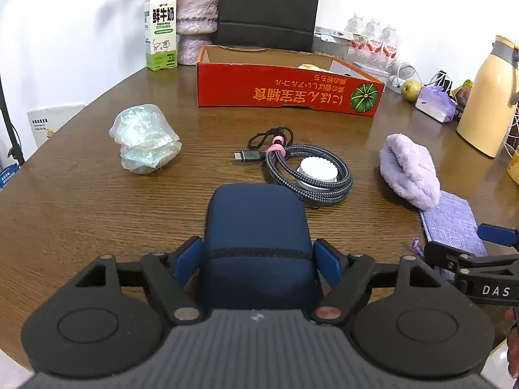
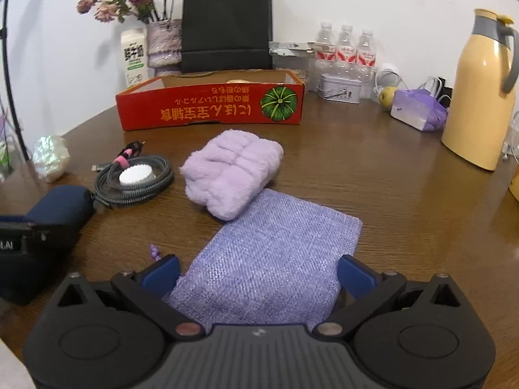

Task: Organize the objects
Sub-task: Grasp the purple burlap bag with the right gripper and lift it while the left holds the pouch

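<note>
1. Two grippers work low over a brown wooden table (image 1: pixel 81 214). The left gripper (image 1: pixel 258 256) has its blue pads against both sides of a navy zip case (image 1: pixel 256 223), closed about as far as the case's width allows; the case sits at the near middle of the table.
2. The right gripper (image 2: pixel 259 275) stands wide apart, its pads flanking the near end of a lilac woven pouch (image 2: pixel 275 253) that lies flat on the table. Whether the pads touch the pouch cannot be told.
3. A fluffy purple cloth (image 2: pixel 232 173) rests on the pouch's far corner.
4. Just beyond the case lies a coiled grey cable (image 1: pixel 308 175) ringed around a white cap (image 1: pixel 318 170); a crumpled clear bag (image 1: pixel 144 139) sits well to the left.
5. Bare wood runs between these items and the red cardboard box (image 1: pixel 285 89) at the far side.
6. A yellow jug (image 2: pixel 480 97) stands near the right edge, with open tabletop between it and the pouch.
</note>
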The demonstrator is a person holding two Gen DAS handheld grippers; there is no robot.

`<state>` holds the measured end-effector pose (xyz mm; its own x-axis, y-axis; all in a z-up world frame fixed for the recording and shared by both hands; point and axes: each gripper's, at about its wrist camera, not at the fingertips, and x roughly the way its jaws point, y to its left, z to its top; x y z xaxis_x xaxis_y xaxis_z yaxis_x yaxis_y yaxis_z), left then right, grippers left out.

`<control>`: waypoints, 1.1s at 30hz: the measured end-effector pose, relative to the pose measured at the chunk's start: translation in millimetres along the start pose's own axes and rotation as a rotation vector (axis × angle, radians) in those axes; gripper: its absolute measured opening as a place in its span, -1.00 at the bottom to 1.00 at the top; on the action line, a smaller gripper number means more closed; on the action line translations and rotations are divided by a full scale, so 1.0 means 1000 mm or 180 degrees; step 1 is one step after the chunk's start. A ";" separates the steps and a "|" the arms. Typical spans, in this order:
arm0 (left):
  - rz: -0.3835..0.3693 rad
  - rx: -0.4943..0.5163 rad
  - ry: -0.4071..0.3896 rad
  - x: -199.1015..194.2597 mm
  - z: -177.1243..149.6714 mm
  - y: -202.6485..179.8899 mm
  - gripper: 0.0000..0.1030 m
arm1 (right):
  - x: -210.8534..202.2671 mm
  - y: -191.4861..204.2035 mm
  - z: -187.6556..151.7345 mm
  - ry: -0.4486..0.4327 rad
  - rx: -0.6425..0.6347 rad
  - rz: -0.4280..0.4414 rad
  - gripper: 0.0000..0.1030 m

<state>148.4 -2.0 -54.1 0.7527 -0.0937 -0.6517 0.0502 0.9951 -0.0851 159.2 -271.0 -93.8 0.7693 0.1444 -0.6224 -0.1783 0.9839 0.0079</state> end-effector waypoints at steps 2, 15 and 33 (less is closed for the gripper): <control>-0.0031 -0.0002 -0.0003 -0.001 -0.001 0.001 0.53 | 0.000 -0.002 0.000 0.0031 -0.0074 0.0071 1.00; -0.0041 0.0024 -0.0038 -0.003 -0.005 0.002 0.53 | -0.016 -0.019 -0.006 0.0036 -0.0247 0.0332 0.42; 0.0023 -0.0007 -0.0166 -0.022 -0.014 0.002 0.29 | -0.041 -0.013 -0.018 -0.0361 -0.0323 0.0534 -0.78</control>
<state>122.4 1.9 -50.8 0.7862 -0.0847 -0.6122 0.0433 0.9957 -0.0821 118.7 -291.6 -82.6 0.7867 0.3217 -0.5269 -0.3660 0.9304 0.0217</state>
